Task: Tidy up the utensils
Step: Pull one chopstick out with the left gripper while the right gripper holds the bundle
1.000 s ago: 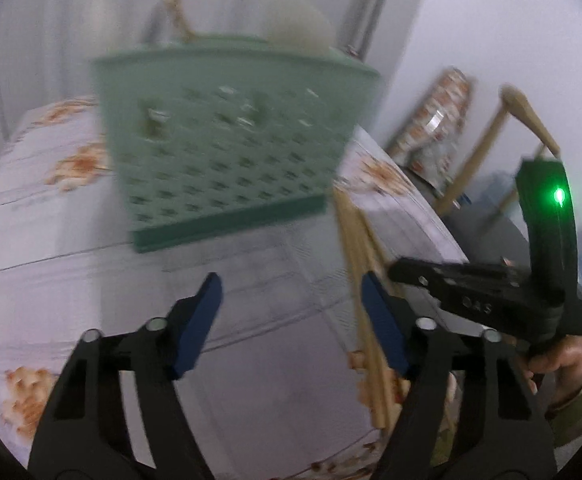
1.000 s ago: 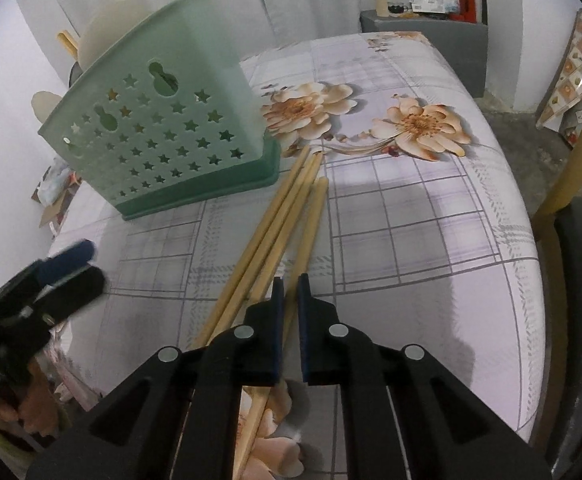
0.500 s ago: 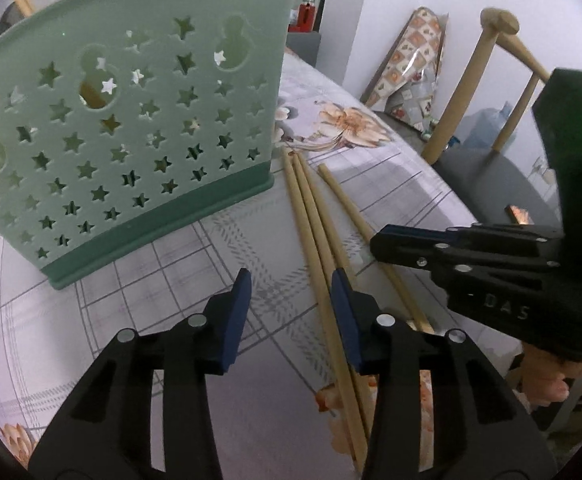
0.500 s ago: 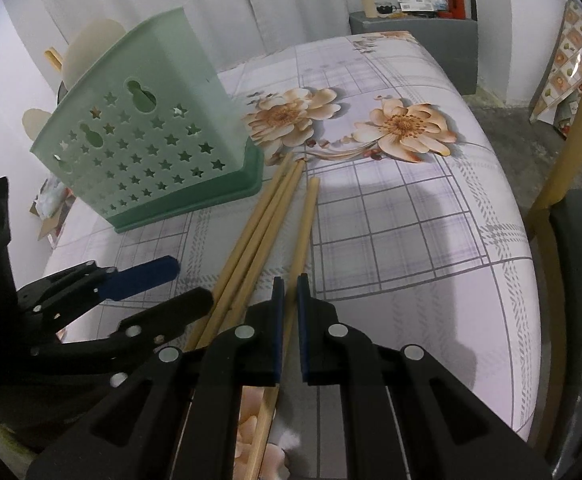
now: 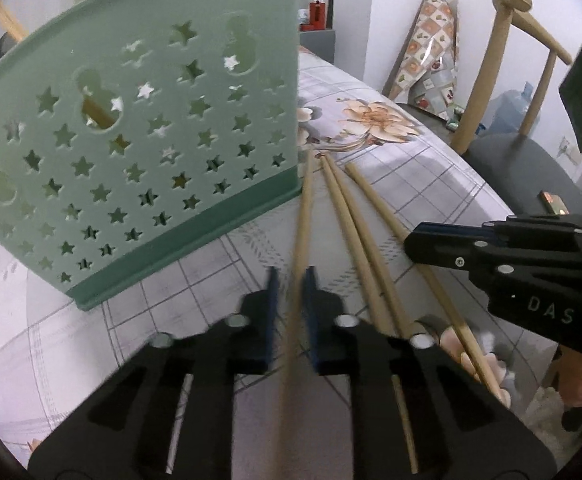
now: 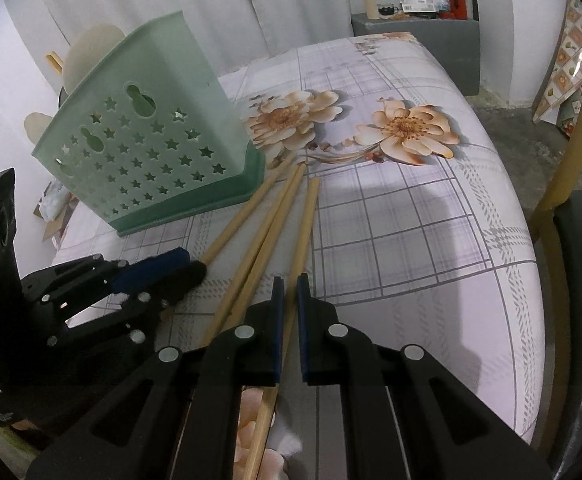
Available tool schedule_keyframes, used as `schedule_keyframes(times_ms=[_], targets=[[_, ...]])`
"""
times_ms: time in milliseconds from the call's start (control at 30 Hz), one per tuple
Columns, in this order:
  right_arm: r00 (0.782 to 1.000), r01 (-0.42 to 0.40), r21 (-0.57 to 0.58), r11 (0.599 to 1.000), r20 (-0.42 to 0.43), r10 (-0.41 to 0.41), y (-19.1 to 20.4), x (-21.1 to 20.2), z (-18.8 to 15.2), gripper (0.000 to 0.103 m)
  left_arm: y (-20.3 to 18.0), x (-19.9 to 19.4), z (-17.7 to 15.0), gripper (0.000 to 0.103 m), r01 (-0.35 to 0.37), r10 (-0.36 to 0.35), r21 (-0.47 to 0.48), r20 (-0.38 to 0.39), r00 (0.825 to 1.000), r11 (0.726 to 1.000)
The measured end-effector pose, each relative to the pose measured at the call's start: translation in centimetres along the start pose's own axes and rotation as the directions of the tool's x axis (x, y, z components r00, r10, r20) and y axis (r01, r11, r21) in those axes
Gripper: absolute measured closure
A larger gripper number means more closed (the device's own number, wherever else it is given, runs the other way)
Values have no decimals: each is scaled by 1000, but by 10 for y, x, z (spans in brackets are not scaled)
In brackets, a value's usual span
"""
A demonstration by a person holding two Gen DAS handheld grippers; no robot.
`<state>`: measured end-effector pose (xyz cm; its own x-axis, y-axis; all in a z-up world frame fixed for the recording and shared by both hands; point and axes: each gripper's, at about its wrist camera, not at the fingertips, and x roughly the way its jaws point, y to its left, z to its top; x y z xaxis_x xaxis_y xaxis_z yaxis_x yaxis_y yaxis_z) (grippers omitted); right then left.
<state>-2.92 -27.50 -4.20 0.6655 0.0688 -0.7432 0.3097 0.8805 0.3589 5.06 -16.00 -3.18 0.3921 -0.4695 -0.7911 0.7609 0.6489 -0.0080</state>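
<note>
On the right gripper (image 5: 409, 242), white letters read "DAS" (image 5: 551, 314).

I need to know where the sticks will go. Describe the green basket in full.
The green basket looks like pale mint plastic with a darker green base band. Its tall wall is pierced with rows of star cut-outs and a few larger keyhole-shaped holes. It stands upright on the floral tablecloth, top open. Through the holes in the left wrist view, a wooden stick shows inside, and pale rounded utensil heads rise above the rim. The far tip of the nearest wooden stick on the cloth lies by its base corner; contact is unclear.
</note>
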Motion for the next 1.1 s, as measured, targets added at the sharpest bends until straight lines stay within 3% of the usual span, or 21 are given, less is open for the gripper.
schedule_keyframes(times_ms=[267, 567, 667, 767, 1100], targets=[[1000, -17, 3, 1000, -22, 17, 0, -3, -3, 97, 15, -21, -23, 96, 17, -19, -60, -44, 999, 998], [995, -45, 3, 999, -87, 45, 1, -9, -12, 96, 44, -45, -52, 97, -19, 8, -116, -99, 995, 993], [995, -42, -7, 999, -90, 41, 2, -9, -11, 96, 44, -49, -51, 93, -20, 10, -114, -91, 996, 993], [994, -38, -20, 999, -100, 35, 3, -6, -9, 94, 45, -46, -45, 80, -16, 6, -109, -89, 996, 994], [996, -6, -56, 998, -91, 1, 10, 0, 0, 93, 48, -22, -18, 80, -8, -1, -90, -104, 995, 996]])
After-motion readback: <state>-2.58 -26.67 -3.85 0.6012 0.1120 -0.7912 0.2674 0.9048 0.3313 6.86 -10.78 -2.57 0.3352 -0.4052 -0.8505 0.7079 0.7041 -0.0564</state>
